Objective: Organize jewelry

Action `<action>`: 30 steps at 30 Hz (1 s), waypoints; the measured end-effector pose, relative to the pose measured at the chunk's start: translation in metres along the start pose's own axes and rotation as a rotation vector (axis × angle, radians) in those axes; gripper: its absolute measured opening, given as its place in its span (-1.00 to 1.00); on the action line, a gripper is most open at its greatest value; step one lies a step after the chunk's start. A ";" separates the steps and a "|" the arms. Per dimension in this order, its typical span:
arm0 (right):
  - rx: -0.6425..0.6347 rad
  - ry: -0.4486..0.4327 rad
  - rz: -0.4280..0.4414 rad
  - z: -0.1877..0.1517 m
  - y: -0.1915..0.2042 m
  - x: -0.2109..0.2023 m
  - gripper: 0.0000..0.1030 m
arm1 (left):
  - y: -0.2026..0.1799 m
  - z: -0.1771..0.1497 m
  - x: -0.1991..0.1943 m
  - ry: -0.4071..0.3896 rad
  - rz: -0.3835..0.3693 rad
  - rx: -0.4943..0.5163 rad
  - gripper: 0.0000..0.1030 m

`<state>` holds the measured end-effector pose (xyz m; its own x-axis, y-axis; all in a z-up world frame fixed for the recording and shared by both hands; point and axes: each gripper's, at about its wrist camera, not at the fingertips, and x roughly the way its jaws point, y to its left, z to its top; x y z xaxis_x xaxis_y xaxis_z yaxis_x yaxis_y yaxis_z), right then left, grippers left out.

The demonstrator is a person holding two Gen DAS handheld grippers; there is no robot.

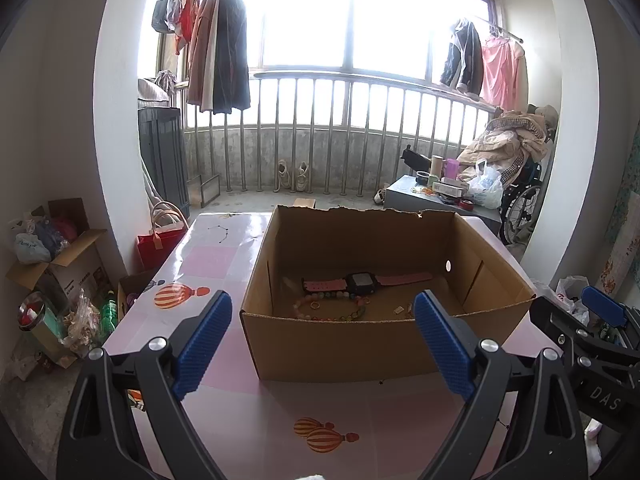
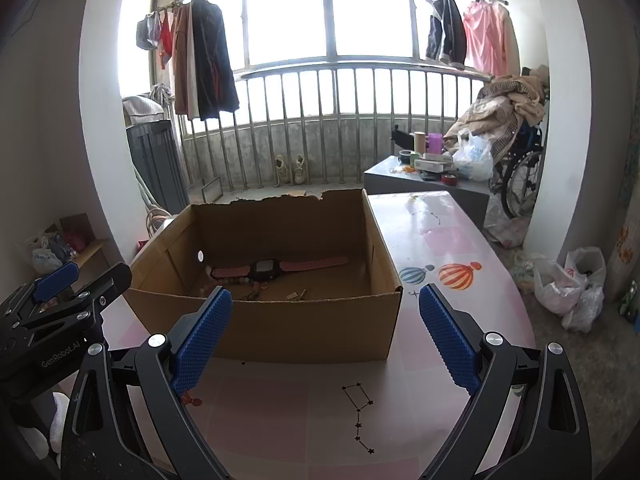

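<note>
Beaded bracelet (image 1: 332, 307), pink-strapped watch (image 1: 362, 282) in cardboard box (image 1: 340, 340), both tongs released, empty

- Pink tablecloth (image 2: 440, 240), balloon prints.
- Metal railing (image 1: 360, 120) under bright windows.
- Dark coat (image 1: 228, 48) and pink shirt (image 1: 502, 68), hanging.
- Wheelchair (image 2: 520, 168) heaped with fabric.
- Pair of shoes (image 1: 292, 176) by the railing.
- Red bag (image 1: 158, 240) on the floor.

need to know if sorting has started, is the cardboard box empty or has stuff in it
Not empty. The open-topped box holds a pink-strapped watch lying flat on its floor, a bead bracelet in front of it, and a few small pieces too tiny to identify.
</note>
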<state>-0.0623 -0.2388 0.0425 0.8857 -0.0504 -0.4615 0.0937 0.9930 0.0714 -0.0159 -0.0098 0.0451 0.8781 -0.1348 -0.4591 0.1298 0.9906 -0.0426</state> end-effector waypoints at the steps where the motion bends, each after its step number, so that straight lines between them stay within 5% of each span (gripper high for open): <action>1: 0.000 0.001 -0.001 -0.001 0.000 0.000 0.76 | 0.000 0.000 0.000 0.001 0.001 -0.001 0.75; 30: 0.000 0.006 -0.011 -0.006 -0.007 -0.001 0.76 | -0.003 -0.004 0.008 0.044 -0.043 0.010 0.75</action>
<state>-0.0666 -0.2453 0.0370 0.8818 -0.0604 -0.4677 0.1032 0.9924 0.0663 -0.0113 -0.0134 0.0383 0.8504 -0.1760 -0.4959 0.1717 0.9836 -0.0546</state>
